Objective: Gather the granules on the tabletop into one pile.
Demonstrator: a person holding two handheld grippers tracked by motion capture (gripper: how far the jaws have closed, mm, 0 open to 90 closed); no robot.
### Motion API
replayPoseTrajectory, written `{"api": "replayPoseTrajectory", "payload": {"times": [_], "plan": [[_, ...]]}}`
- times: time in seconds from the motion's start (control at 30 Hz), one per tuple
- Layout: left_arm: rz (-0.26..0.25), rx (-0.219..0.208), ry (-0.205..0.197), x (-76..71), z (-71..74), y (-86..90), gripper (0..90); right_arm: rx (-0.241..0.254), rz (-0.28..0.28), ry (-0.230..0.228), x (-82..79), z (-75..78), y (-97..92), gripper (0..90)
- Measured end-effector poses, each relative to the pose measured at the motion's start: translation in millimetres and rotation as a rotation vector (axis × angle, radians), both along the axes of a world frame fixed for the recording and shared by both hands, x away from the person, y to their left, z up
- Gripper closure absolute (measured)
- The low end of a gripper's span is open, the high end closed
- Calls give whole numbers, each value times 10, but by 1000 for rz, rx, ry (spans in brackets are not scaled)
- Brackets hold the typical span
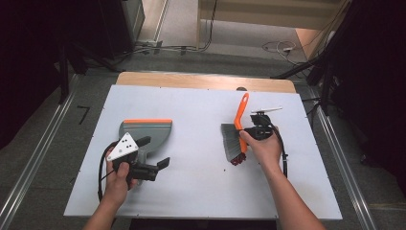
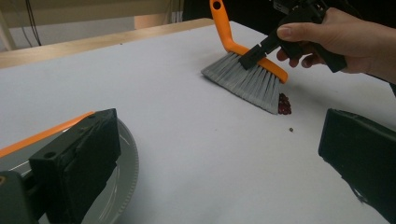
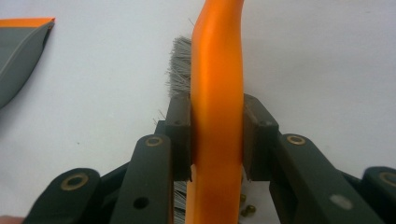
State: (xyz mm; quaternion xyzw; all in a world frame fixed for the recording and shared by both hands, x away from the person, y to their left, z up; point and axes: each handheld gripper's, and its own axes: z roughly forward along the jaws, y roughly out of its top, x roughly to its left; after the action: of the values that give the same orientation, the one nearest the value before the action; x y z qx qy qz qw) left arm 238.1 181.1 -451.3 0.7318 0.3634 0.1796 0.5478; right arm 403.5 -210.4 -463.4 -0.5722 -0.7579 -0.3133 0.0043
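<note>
A white bench [image 1: 201,191] stands on a grey floor, with a strip of bare wood along its far edge and dark equipment and cables behind it. A person's forearms come in from the near side, each hand carrying a hand-held gripper.

The right hand-held gripper [image 1: 250,130] is clamped on the orange back of a small brush [image 1: 238,134]; in the right gripper view its two black jaws press flat on either side of the orange plastic [image 3: 217,116], with grey bristles showing beyond and below. The brush stands with its grey bristles on the bench at the right of the middle, its orange handle rising away toward the far edge. A small heap of dark red beads [image 2: 284,103] lies against the near end of the bristles, touching them, and one loose bead [image 2: 291,129] sits just beside the heap. A few more beads [image 3: 247,210] show under the jaws in the right gripper view.

The left hand-held gripper [image 1: 160,160], topped by a grey three-cornered plate, is held at the left of the bench. Its jaws stand wide apart with nothing between them. It lies over the handle end of a grey dustpan [image 1: 146,132] with an orange lip, which rests flat on the bench, well apart from the brush and the beads.
</note>
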Motion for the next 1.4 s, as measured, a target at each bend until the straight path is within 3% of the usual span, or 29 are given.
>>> {"api": "replayPoseTrajectory", "payload": {"times": [0.07,0.1,0.2,0.37,0.47,0.57,0.63,0.73,0.77,0.83,1.0,1.23,1.33,1.4], "plan": [[0,-1,0,1,-1,-1,0,13,2,-8,0,8,-25,672],[0,-1,-1,2,-2,-1,0,46,27,-29,-6,16,-37,673],[3,-2,1,8,-3,-4,0,80,61,-51,-31,67,-29,678],[3,0,2,10,-2,-6,0,79,160,-148,-142,368,40,680],[3,-2,0,8,-1,-6,0,15,257,-213,-243,542,78,680],[5,-2,-1,7,1,0,0,-28,369,-241,-374,638,81,681],[4,-3,-2,6,3,0,0,-55,429,-241,-441,638,69,681],[2,-1,0,2,9,-11,0,-135,549,-271,-575,578,50,680],[1,-1,-2,2,9,-14,0,-171,597,-268,-631,542,45,681],[0,-2,-3,4,10,-22,0,-198,654,-260,-699,493,38,681],[0,-2,2,7,5,-32,0,-197,751,-259,-884,447,-1,682],[-3,-4,4,8,-1,-51,0,-195,808,-211,-976,369,38,682],[-4,-1,4,5,1,-56,0,-199,835,-181,-924,299,87,682],[-3,-2,2,4,3,-55,0,-216,837,-184,-875,270,112,682]]}}
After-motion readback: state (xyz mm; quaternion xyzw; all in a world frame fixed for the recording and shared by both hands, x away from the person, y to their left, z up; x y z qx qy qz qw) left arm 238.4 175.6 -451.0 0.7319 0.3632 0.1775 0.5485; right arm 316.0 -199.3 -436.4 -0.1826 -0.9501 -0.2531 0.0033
